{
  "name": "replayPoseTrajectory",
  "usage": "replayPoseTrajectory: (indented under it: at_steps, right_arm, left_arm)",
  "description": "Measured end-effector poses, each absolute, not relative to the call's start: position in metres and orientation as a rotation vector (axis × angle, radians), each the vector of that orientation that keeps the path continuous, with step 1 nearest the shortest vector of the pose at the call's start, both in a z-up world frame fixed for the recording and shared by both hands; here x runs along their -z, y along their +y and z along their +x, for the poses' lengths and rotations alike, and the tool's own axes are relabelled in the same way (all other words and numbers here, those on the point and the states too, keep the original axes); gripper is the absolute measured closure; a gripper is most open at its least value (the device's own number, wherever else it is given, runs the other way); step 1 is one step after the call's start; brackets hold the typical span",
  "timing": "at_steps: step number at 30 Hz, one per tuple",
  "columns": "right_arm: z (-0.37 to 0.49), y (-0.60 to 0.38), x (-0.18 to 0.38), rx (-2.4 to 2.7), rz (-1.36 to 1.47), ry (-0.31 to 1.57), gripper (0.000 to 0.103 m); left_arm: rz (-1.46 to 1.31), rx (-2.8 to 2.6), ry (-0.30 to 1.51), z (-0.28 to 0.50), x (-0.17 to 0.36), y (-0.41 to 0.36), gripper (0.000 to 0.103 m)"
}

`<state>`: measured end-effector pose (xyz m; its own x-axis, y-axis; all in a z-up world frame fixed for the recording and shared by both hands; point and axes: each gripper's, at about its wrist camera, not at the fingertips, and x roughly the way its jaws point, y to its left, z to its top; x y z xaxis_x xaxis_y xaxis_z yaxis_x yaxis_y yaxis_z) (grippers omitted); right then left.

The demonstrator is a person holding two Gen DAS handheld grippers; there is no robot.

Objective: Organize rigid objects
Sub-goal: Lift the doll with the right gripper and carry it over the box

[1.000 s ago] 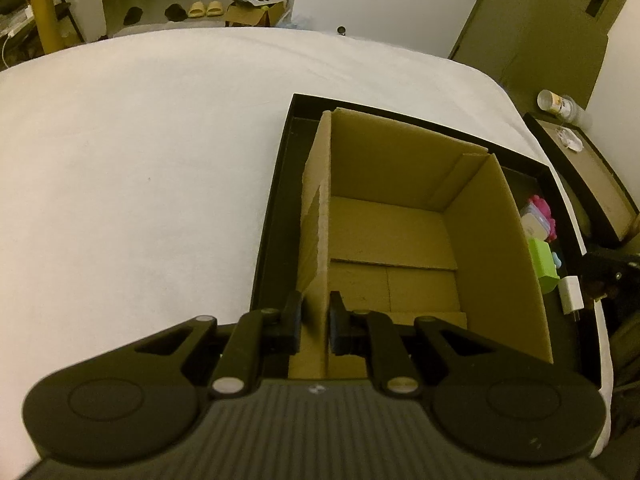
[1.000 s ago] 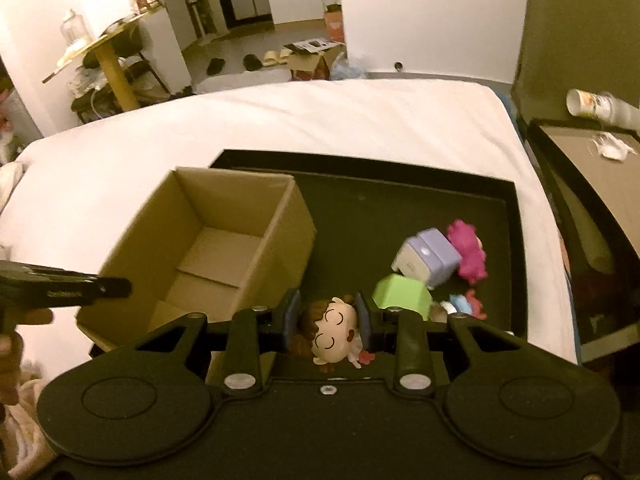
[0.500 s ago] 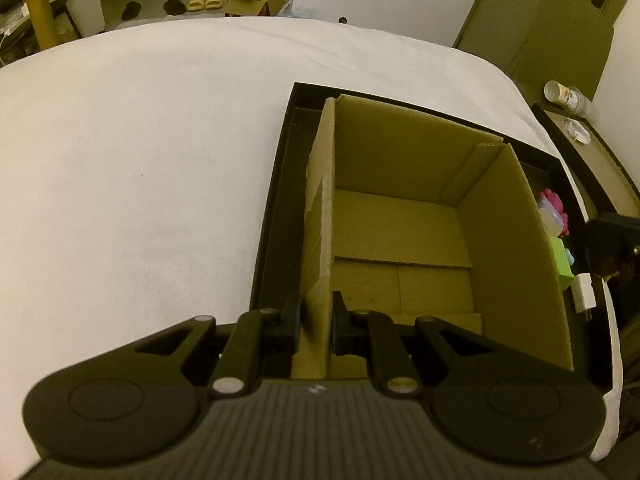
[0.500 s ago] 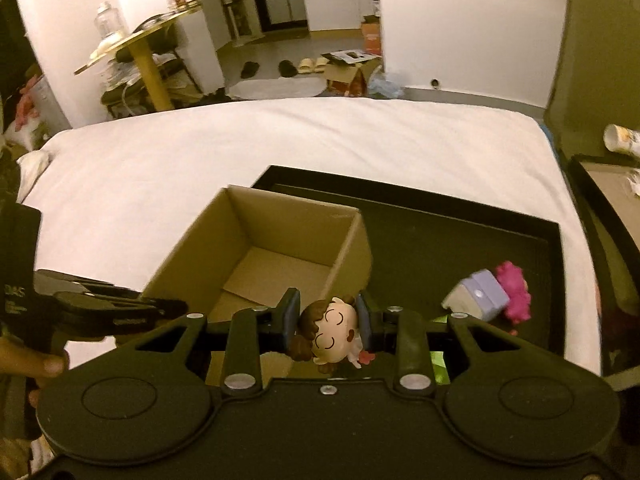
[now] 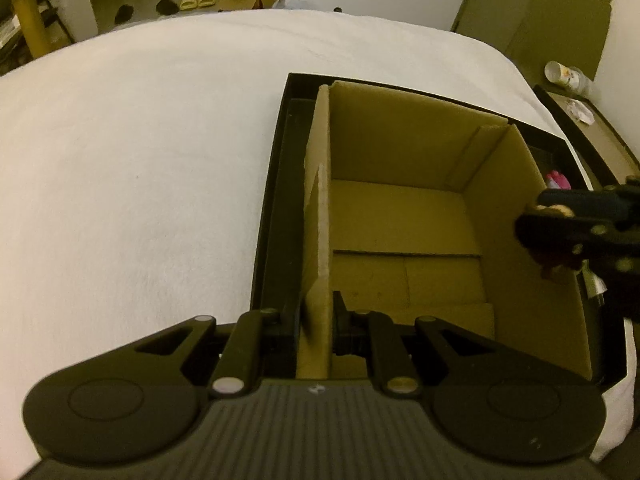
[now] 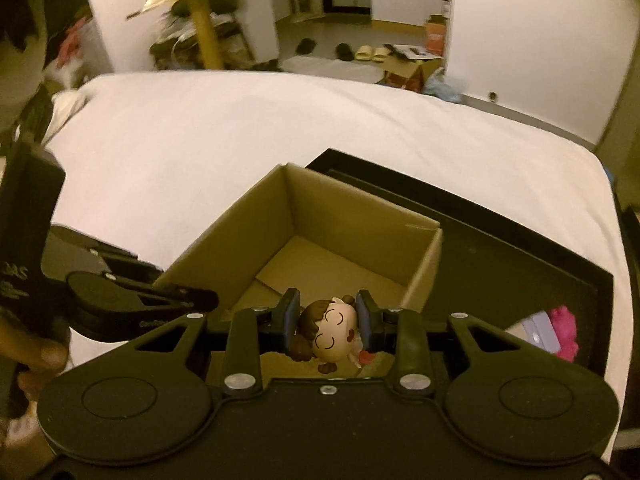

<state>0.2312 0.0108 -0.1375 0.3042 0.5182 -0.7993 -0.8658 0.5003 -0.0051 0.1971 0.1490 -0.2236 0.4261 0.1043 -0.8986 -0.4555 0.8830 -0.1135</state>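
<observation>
cardboard box (image 5: 404, 216) sits in the black tray (image 5: 276, 184) on the white bed; the left gripper (image 5: 318, 316) pinches its near wall, likely to steady it. from the right wrist, the right gripper (image 6: 328, 322) clamps a doll figurine (image 6: 330, 330) over the box's open top (image 6: 320, 248), seemingly for dropping in.

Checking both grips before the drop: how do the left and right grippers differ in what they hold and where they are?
The left gripper is clamped on the near wall of the cardboard box, one finger outside and one inside; the right gripper is shut on a doll. The left sits at the box rim, the right hangs above the open box. Both are black two-finger grippers, closed on something.
</observation>
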Motion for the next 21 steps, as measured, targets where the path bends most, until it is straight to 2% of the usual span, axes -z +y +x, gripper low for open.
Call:
replayPoseTrajectory:
  at_steps: [21]
  right_arm:
    - [0.192,0.055,0.169,-1.255,-0.972,0.576,0.072]
  left_arm:
    - [-0.346,-0.354,1.1,0.202,0.226,0.149,0.091]
